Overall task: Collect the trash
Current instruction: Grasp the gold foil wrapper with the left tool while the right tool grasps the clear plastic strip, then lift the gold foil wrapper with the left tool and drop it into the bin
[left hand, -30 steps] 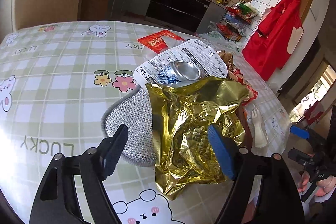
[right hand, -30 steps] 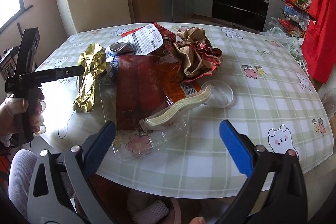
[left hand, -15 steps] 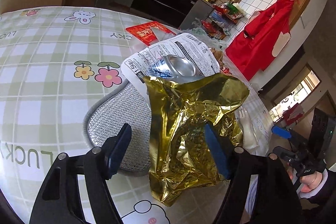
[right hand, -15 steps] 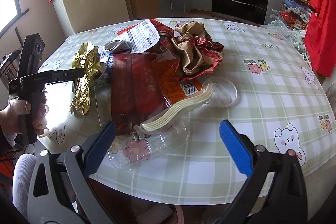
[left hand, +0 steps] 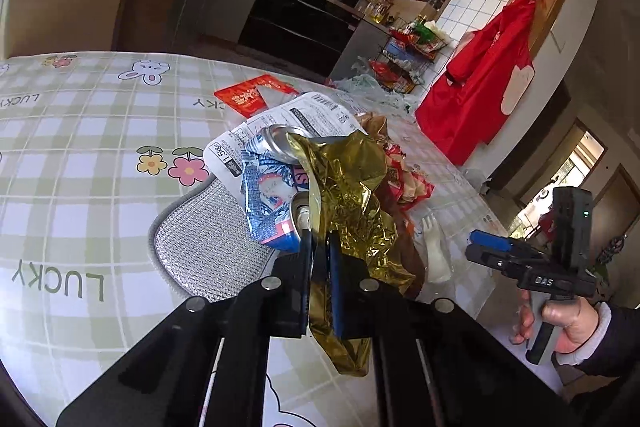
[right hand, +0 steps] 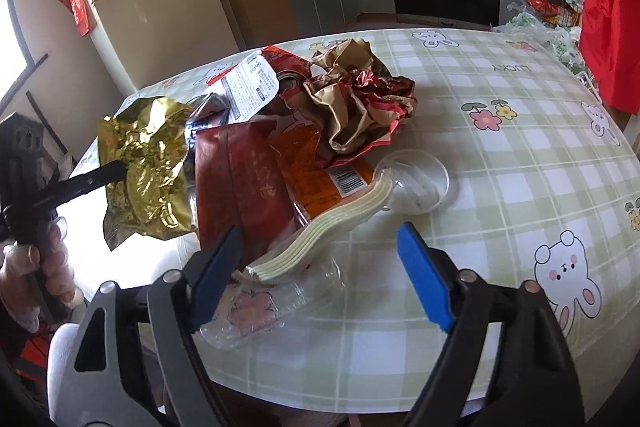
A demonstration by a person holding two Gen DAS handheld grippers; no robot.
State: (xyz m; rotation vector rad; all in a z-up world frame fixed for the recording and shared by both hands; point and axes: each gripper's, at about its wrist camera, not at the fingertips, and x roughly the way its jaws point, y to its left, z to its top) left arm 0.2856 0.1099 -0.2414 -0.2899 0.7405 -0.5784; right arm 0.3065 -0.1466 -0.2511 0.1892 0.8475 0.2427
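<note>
The table [right hand: 520, 155], covered in a green checked cloth with bears and flowers, carries a heap of rubbish toward its left side in the right wrist view. Largest in the heap is a dark red packet [right hand: 236, 179], with a crumpled brown-and-red wrapper [right hand: 360, 107] behind it. A gold foil wrapper [left hand: 352, 203] is pinched between the closed jaws of the left gripper [left hand: 320, 287] and hangs at the table's near left edge, just in front of a crushed blue can [left hand: 268, 199]. The right gripper [right hand: 316, 271] has just been closing; its jaws stand well apart, straddling a stack of cream plastic forks [right hand: 320, 231] without pressing on it. A clear plastic lid [right hand: 416, 183] lies beside the forks.
</note>
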